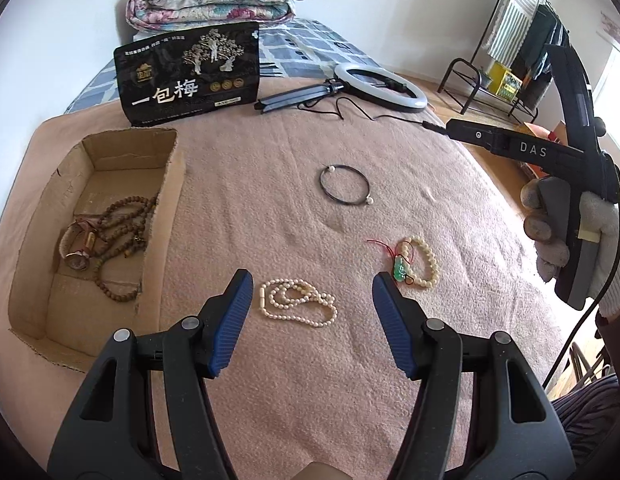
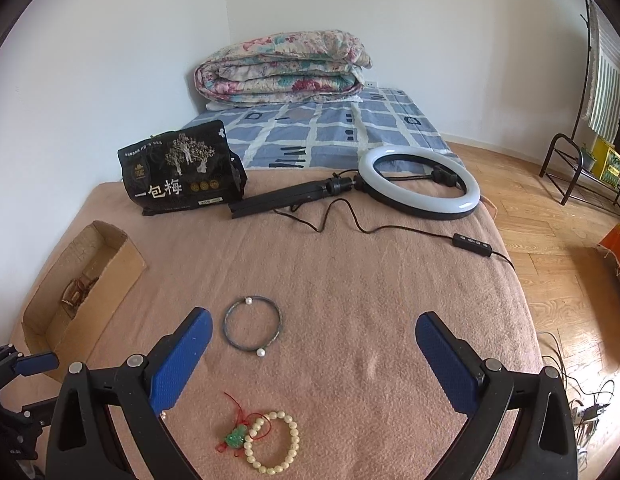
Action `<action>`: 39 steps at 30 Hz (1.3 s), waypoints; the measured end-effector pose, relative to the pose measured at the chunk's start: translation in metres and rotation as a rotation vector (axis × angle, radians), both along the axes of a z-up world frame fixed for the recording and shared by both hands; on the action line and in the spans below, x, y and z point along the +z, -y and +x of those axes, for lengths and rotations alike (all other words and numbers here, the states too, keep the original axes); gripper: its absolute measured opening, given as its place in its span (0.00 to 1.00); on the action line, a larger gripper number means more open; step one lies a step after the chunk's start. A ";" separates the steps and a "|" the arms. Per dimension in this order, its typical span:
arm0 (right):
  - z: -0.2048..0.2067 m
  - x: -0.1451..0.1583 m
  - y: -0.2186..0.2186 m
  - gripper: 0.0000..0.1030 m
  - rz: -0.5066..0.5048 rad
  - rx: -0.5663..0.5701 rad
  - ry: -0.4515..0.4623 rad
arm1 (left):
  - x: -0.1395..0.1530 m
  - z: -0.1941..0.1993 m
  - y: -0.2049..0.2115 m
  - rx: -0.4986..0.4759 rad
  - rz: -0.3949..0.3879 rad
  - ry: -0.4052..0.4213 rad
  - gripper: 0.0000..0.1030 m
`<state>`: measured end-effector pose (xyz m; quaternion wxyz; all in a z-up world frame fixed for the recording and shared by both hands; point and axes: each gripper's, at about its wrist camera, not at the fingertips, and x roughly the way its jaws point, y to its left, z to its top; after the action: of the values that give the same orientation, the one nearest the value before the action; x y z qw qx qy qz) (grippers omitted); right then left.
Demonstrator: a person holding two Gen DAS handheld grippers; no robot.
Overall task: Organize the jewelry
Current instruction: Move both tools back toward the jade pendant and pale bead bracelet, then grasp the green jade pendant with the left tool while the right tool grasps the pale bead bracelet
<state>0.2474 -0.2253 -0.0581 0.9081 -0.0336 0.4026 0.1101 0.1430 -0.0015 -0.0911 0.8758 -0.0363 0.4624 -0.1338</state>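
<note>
Three pieces of jewelry are seen lying loose on the pink blanket (image 1: 270,160), so the sorting is judged to be only partly done. In the left wrist view, a cardboard box (image 1: 166,216) at the left of the frame already holds a long strand of brown wooden beads (image 1: 122,232) and what looks like a wristwatch (image 1: 76,258). A pearl necklace (image 1: 298,302) is coiled at lower centre, directly between the two blue pads of the left gripper (image 1: 313,280), whose jaws are spread wide with nothing held. A cream bead bracelet (image 1: 423,262) with a green pendant on red cord (image 1: 399,270) lies at centre right, and a dark wire bangle with two pearls (image 1: 345,184) sits above it, near the middle of the frame.

In the right wrist view, the right gripper (image 2: 313,332) is likewise released and empty, its pads framing the blanket at lower centre, with the bangle just beside the left pad. All three loose pieces are judged as left to be moved to the box; the pearl necklace appears the nearest candidate.

Writing is legible in two places. A black snack bag (image 1: 190,76) at upper left carries large white characters "一包梅"; its smaller print cannot be read. "DAS" is printed in white on the body of the right gripper at the right edge of the left wrist view.
</note>
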 end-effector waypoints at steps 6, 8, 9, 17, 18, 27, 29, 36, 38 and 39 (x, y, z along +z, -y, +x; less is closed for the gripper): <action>0.009 -0.020 0.013 1.00 0.010 -0.004 -0.056 | -0.013 0.001 0.020 -0.041 -0.001 -0.024 0.62; 0.012 -0.026 0.015 1.00 0.015 0.003 -0.078 | -0.018 0.002 0.027 -0.057 0.000 -0.033 0.62; 0.013 -0.028 0.016 1.00 0.019 0.006 -0.090 | -0.021 0.003 0.031 -0.067 -0.001 -0.038 0.62; 0.004 -0.057 0.031 0.95 0.013 0.052 -0.197 | -0.051 0.018 0.064 -0.132 -0.023 -0.099 0.62; 0.001 -0.061 0.033 0.92 0.015 0.059 -0.216 | -0.055 0.020 0.067 -0.141 -0.023 -0.103 0.62; -0.019 -0.096 0.039 0.65 0.069 0.143 -0.386 | -0.078 0.033 0.088 -0.193 -0.023 -0.151 0.38; -0.021 -0.101 0.039 0.57 0.078 0.150 -0.411 | -0.081 0.035 0.093 -0.202 -0.013 -0.154 0.35; -0.022 -0.112 0.039 0.41 0.127 0.154 -0.461 | -0.089 0.043 0.100 -0.204 -0.019 -0.165 0.35; -0.024 -0.113 0.037 0.39 0.139 0.160 -0.468 | -0.091 0.045 0.103 -0.211 -0.009 -0.164 0.35; -0.024 -0.113 0.036 0.38 0.139 0.164 -0.471 | -0.093 0.046 0.105 -0.213 -0.005 -0.164 0.32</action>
<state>0.2238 -0.2608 -0.1714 0.7775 0.0230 0.5904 0.2156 0.1892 -0.1060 -0.1839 0.8156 0.0002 0.5335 -0.2239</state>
